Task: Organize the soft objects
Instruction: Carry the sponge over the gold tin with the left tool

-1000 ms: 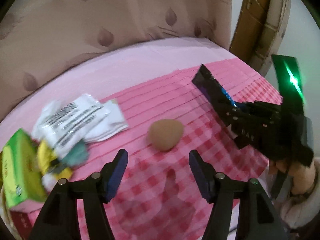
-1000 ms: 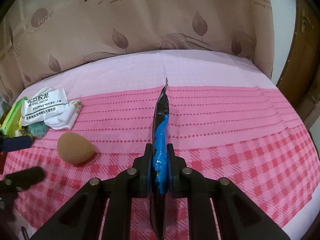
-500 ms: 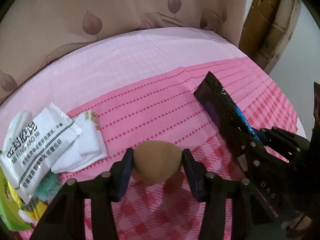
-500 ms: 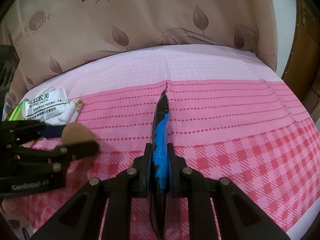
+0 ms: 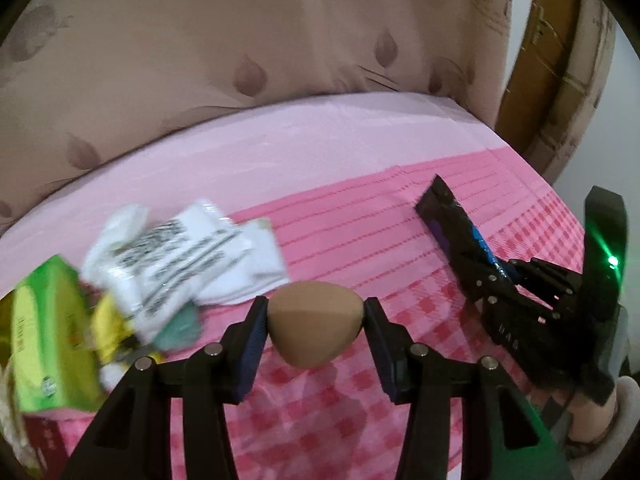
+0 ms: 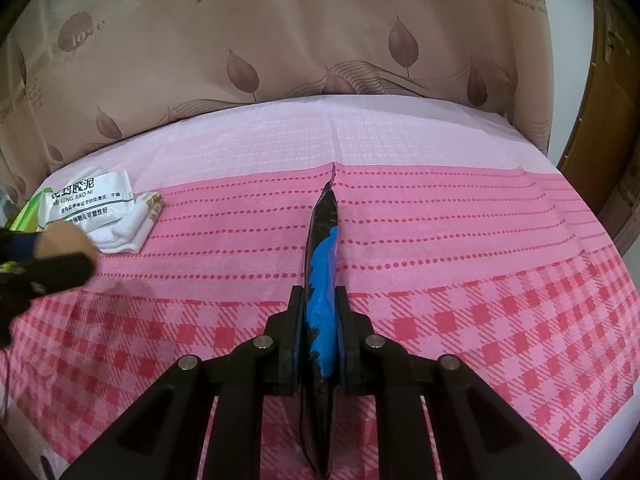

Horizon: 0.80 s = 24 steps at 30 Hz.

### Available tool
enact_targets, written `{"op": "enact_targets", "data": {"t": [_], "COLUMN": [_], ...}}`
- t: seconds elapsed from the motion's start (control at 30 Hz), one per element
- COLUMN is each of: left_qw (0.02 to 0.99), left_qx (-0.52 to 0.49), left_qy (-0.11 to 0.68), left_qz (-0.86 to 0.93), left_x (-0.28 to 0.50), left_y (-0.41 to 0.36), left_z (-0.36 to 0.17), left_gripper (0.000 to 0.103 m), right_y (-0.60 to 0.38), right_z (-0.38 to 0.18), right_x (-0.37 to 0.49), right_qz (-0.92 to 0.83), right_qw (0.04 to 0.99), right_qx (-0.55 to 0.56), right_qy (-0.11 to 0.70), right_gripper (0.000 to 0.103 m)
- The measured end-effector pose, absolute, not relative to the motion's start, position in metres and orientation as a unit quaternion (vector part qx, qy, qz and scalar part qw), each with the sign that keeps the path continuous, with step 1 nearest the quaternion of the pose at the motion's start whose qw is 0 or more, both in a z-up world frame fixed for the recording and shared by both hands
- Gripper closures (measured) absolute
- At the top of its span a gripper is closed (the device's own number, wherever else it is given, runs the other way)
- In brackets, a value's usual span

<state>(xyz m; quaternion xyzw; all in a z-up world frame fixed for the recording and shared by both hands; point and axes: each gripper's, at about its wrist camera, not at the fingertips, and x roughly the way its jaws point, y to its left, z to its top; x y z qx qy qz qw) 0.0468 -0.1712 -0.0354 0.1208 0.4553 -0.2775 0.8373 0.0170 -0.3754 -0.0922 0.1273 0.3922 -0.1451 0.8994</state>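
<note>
A tan egg-shaped sponge sits between the blue pads of my left gripper, which is shut on it; the pads press its two sides and it hangs a little above the pink cloth. In the right wrist view the sponge and the left gripper show at the far left. My right gripper is shut on a flat black and blue pouch, held on edge and pointing away over the cloth. The pouch and right gripper also appear at the right of the left wrist view.
A pile lies at the left: a white printed packet, white folded cloth, a green box, a teal fluffy item and something yellow. A leaf-print curtain hangs behind; a wooden door frame stands at the right.
My left gripper moved forward around the sponge, closed on it and lifted it off the cloth. The right gripper and its pouch stayed still.
</note>
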Motion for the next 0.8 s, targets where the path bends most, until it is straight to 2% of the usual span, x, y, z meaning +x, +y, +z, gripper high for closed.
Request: {"op": "enact_targets", "data": {"t": [0.47,0.8], "left_qw": [0.882,0.892], "left_qx": [0.107,0.078], "left_qy": [0.426,0.432], "left_qz": [-0.172,-0.105], "left_x": [0.043,0.055], "left_y": [-0.053,0.018], "left_z": [-0.001,0.002], "left_gripper": [0.055,0.055], "right_y": [-0.365,-0.363], "right_z": [-0.089,-0.088], "right_x": [0.017,0.016], "right_qz": [-0.155,-0.155], "right_qw": [0.902,0.901], "right_qx": [0.099,0.094], "right_qy": [0.392,0.394], "right_gripper": [0.091,0.091]}}
